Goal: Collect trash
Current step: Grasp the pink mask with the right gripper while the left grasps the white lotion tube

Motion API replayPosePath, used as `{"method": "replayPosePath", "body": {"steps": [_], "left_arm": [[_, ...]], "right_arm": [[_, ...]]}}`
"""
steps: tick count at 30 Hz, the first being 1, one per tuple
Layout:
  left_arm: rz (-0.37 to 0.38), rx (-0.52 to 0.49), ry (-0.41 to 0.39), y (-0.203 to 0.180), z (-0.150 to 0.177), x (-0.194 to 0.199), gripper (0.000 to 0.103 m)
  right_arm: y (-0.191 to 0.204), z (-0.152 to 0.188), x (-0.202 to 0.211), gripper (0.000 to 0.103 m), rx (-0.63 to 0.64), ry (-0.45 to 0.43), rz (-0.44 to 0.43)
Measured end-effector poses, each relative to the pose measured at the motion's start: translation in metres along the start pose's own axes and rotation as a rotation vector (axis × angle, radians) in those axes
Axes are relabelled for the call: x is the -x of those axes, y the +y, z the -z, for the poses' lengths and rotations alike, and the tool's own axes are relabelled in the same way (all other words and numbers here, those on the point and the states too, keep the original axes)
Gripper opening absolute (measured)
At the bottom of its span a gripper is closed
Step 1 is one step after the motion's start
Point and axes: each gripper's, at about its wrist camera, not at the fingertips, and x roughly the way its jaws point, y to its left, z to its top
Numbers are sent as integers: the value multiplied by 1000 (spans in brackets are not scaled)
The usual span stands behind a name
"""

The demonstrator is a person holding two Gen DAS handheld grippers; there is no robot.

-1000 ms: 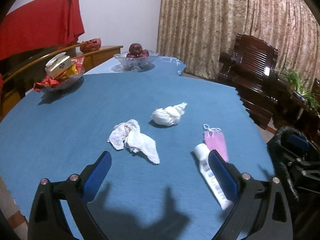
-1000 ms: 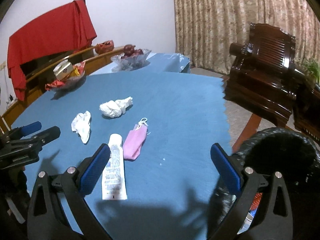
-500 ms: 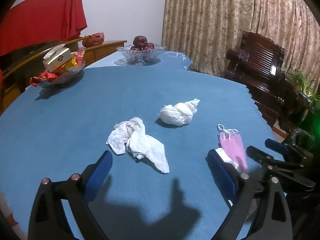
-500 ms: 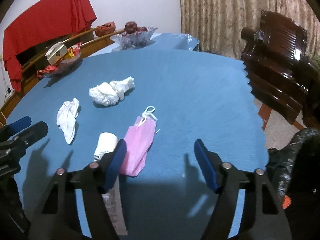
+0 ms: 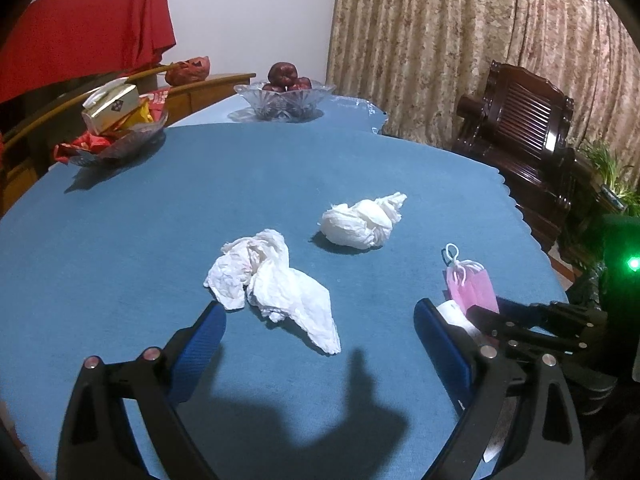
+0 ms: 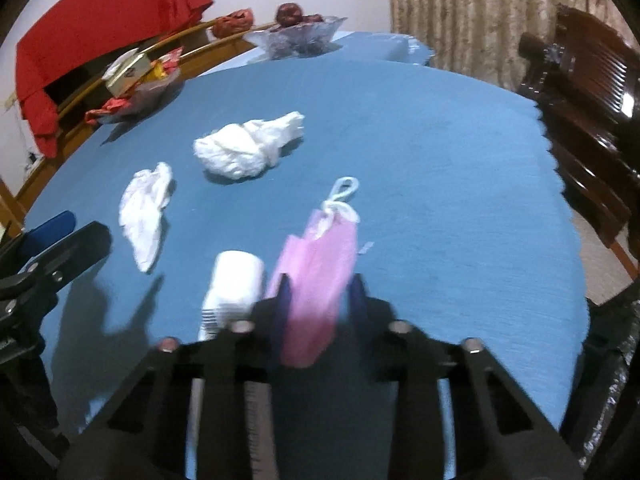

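the right tool (image 6: pixel 318 292) is nearly closed, its two blue pads pinching the near end of the pink mask (image 6: pixel 316 276) from both sides; the mask's white ear loops trail away toward 12 o'clock on the blue counter (image 6: pixel 440 168). the frame is blurred, so whether the mask is off the cloth cannot be told. a white tube (image 6: pixel 236 280) lies just beside the mask at 9 o'clock, its cap end pointing up the counter.

the left tool (image 5: pixel 320 332) is spread wide and grips nothing, its pads hanging just above the counter. a flattened, crumpled white tissue (image 5: pixel 272 280) lies between and a little beyond the pads, close to the left pad. a tighter balled tissue (image 5: pixel 360 220) sits farther off toward 1 o'clock, apart from the first. in the left view the mask shows at 3 o'clock, past the right pad, with the other tool's black arms on it.
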Motion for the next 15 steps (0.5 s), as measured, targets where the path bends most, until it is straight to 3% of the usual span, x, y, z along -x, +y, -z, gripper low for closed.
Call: {"method": "replayPosePath", "body": {"steps": [6,15], "left_arm": [[3,5,-2,1,-1,3,92],[69,-38,19,-36,3,5,92]], "right_arm": [[-1,2,6,14,-14,-10,-39],[-27,9,43,8,-67,-74,9]]}}
